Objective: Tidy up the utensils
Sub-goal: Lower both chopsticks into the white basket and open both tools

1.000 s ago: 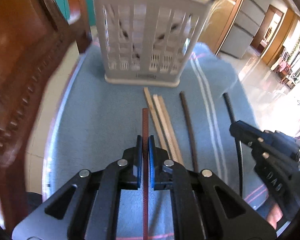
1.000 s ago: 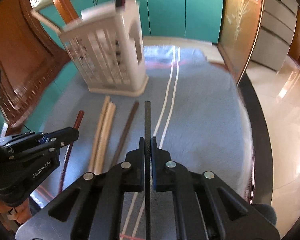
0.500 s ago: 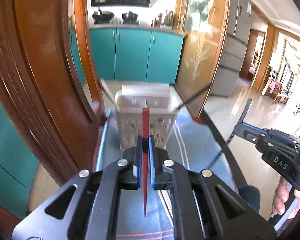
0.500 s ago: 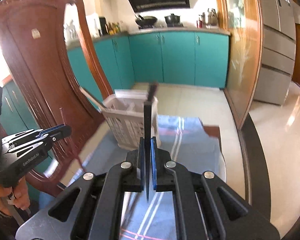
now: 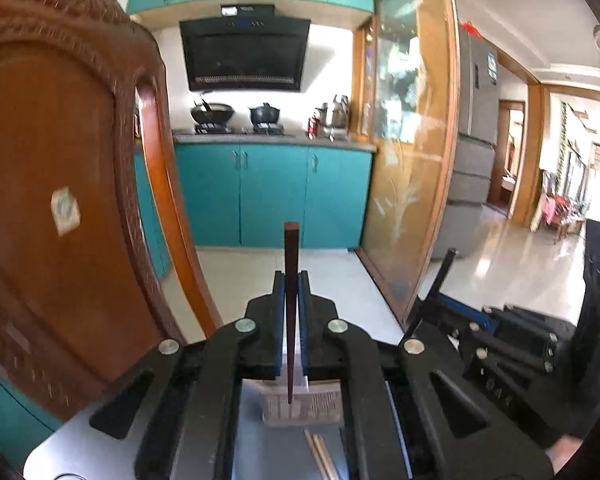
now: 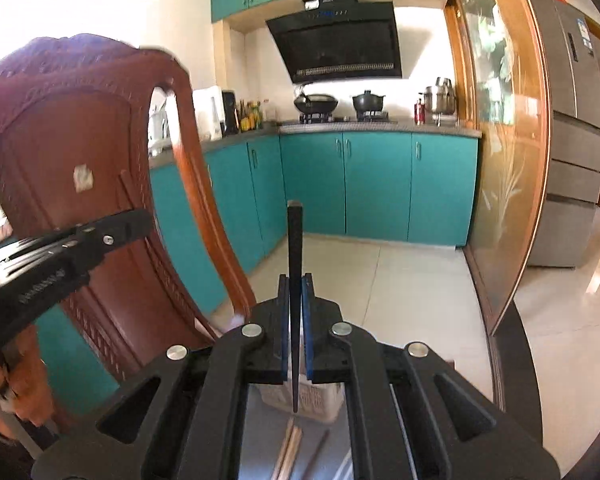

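My left gripper (image 5: 291,280) is shut on a dark red chopstick (image 5: 291,264), held upright with its thin tip pointing down over the white slotted utensil basket (image 5: 300,406). My right gripper (image 6: 296,280) is shut on a black chopstick (image 6: 295,248), also upright, its tip over the basket (image 6: 300,398). Both grippers are lifted well above the table. The right gripper (image 5: 500,332) shows at the right of the left wrist view, and the left gripper (image 6: 60,248) at the left of the right wrist view. A pair of light wooden chopsticks (image 6: 288,452) and a brown chopstick (image 6: 318,452) lie on the cloth.
A carved wooden chair back (image 5: 60,200) stands close on the left. Teal kitchen cabinets (image 6: 360,188), a stove with pots and a glass partition (image 6: 500,160) are beyond the table. The grey-blue cloth (image 5: 268,452) covers the table under the basket.
Both grippers have risen from the table and tilted up, each lifting its chopstick to upright. The basket has dropped to the bottom of both views and the kitchen has come into view.
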